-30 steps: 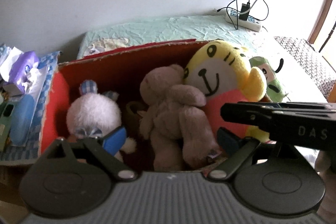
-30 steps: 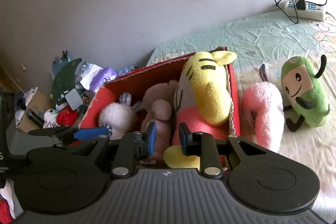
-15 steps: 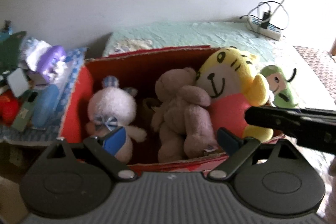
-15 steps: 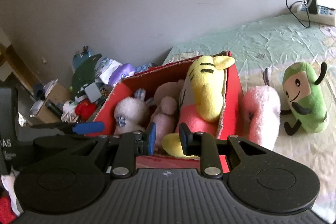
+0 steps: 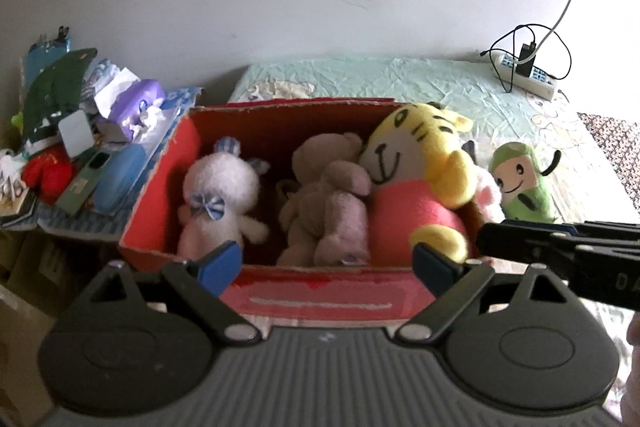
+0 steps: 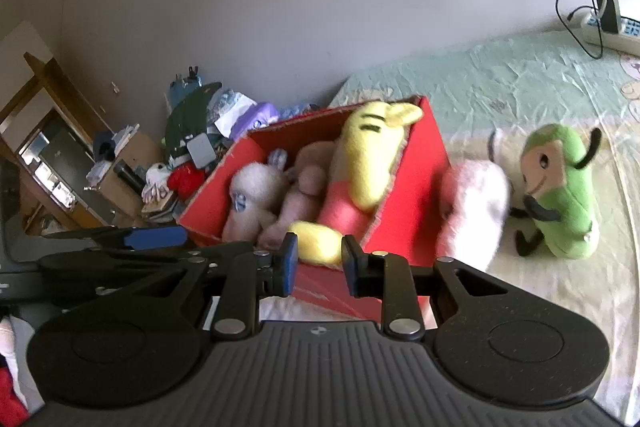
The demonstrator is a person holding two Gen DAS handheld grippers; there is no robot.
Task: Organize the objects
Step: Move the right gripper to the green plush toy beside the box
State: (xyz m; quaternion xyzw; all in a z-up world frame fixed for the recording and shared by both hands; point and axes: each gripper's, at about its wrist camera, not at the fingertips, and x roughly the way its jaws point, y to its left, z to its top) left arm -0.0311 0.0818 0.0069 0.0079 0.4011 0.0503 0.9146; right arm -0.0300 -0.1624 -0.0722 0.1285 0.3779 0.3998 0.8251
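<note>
A red cardboard box (image 5: 320, 295) (image 6: 412, 195) stands on the bed and holds a white bunny (image 5: 220, 187) (image 6: 256, 191), a brown bear (image 5: 328, 195) (image 6: 304, 195) and a yellow tiger (image 5: 416, 151) (image 6: 372, 155). To the right of the box a pink plush (image 6: 476, 203) (image 5: 486, 195) and a green plush (image 6: 560, 187) (image 5: 520, 183) lie on the sheet. My left gripper (image 5: 326, 261) hovers before the box's front wall, jaws wide and closing slightly, nothing between them. My right gripper (image 6: 320, 259) (image 5: 486, 237) is near the box's front right corner, with a narrow empty gap between its pads.
A pale green bed sheet (image 5: 360, 79) runs back to the wall. A power strip (image 5: 528, 77) (image 6: 612, 27) with cables lies at the far right. Piled clutter (image 5: 80, 147) crowds the left of the box. Wooden furniture (image 6: 48, 147) stands farther left.
Both grippers have drawn back from the box, which now looks smaller and shows its front wall. The toys in it and beside it have not moved.
</note>
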